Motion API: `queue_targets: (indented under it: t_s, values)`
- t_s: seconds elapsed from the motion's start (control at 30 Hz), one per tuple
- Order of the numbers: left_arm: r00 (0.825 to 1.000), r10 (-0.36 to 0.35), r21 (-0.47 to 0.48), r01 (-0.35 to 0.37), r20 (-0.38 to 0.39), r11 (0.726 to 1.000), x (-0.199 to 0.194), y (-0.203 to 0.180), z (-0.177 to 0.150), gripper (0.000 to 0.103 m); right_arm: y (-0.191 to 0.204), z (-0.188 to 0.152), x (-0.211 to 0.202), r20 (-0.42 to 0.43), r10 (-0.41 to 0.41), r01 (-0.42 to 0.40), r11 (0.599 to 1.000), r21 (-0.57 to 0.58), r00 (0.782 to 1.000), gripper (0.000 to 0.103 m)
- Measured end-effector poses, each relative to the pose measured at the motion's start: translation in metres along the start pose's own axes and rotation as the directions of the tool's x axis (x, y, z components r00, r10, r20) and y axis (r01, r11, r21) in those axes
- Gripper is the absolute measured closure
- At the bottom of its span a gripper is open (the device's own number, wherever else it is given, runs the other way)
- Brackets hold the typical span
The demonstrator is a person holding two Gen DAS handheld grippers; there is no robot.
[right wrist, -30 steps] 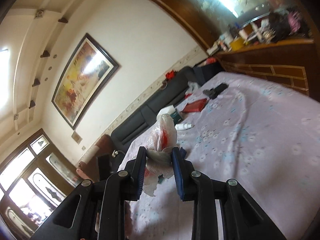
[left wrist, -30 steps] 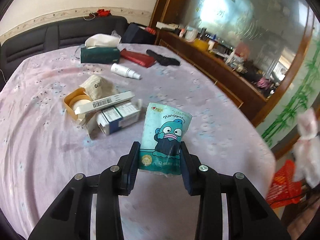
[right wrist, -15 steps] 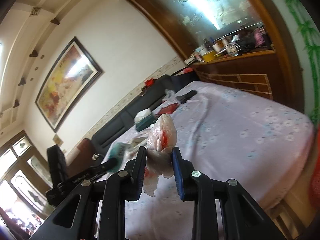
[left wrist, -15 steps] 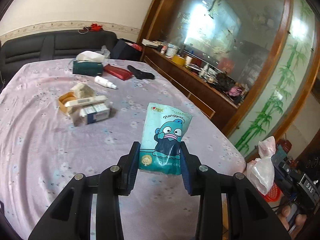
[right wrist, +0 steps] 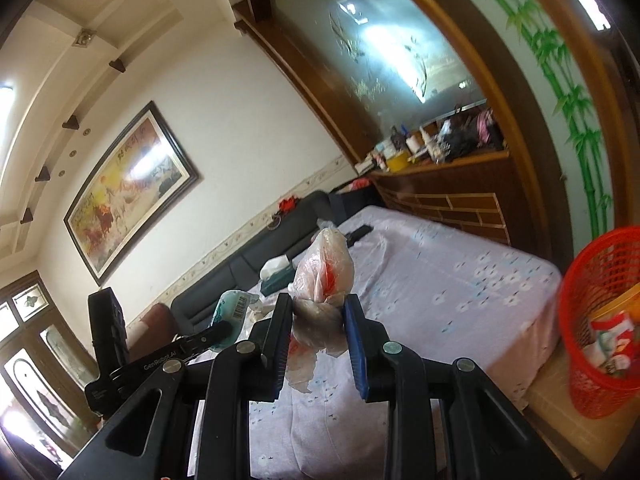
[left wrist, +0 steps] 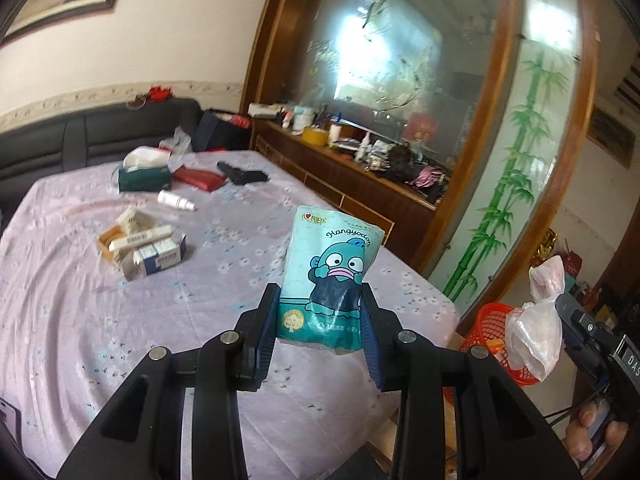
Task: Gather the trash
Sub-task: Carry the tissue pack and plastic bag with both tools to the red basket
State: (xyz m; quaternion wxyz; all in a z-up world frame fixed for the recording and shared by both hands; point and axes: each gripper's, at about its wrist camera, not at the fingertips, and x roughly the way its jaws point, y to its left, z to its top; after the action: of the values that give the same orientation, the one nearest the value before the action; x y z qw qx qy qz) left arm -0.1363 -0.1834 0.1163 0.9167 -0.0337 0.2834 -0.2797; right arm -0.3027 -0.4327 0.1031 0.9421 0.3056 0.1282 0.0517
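Observation:
My left gripper [left wrist: 320, 320] is shut on a teal snack pouch [left wrist: 332, 264] with a cartoon face, held upright above the table's near right part. The pouch also shows in the right wrist view [right wrist: 230, 312]. My right gripper [right wrist: 316, 320] is shut on a crumpled clear plastic bag [right wrist: 324, 276] with red inside; the bag also shows at the right of the left wrist view [left wrist: 538, 316]. An orange-red mesh trash basket [right wrist: 592, 300] stands off the table's right end, with wrappers in it; it also shows in the left wrist view [left wrist: 488, 328].
A table with a lilac flowered cloth [left wrist: 80, 300] carries small boxes [left wrist: 148, 248], a white bottle [left wrist: 174, 200], a green tissue box [left wrist: 144, 178], a red pouch [left wrist: 198, 178] and a black item [left wrist: 242, 176]. A wooden sideboard [left wrist: 360, 184] runs along its far right.
Both grippers have swung to the right, away from the table's middle. The orange-red basket has come into the right wrist view and shows more fully in the left. Both grips are unchanged.

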Motion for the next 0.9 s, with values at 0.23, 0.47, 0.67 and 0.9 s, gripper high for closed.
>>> queue_targets:
  t_s: [0.23,0.47,0.67,0.9]
  values:
    - [0.998,-0.046,0.083,0.042,0.042,0.996,-0.018,-0.045,0.005,0.067,0.006,0.008,-0.045,0.072,-0.058,0.061,0.997,-0.037,0.996,0.075]
    - [0.990,-0.125,0.133,0.116,0.058,0.984,-0.029,-0.080,0.008,0.067,0.011,0.015,-0.086,0.140,-0.137,0.147,0.987,-0.064,0.981,0.075]
    - [0.981,-0.190,0.162,0.182,0.036,0.970,-0.027,-0.110,0.004,0.067,0.014,0.019,-0.109,0.178,-0.220,0.236,0.968,-0.079,0.959,0.075]
    - [0.970,-0.244,0.218,0.234,0.019,0.947,-0.023,-0.142,-0.002,0.067,0.008,0.025,-0.135,0.215,-0.295,0.316,0.946,-0.069,0.931,0.075]
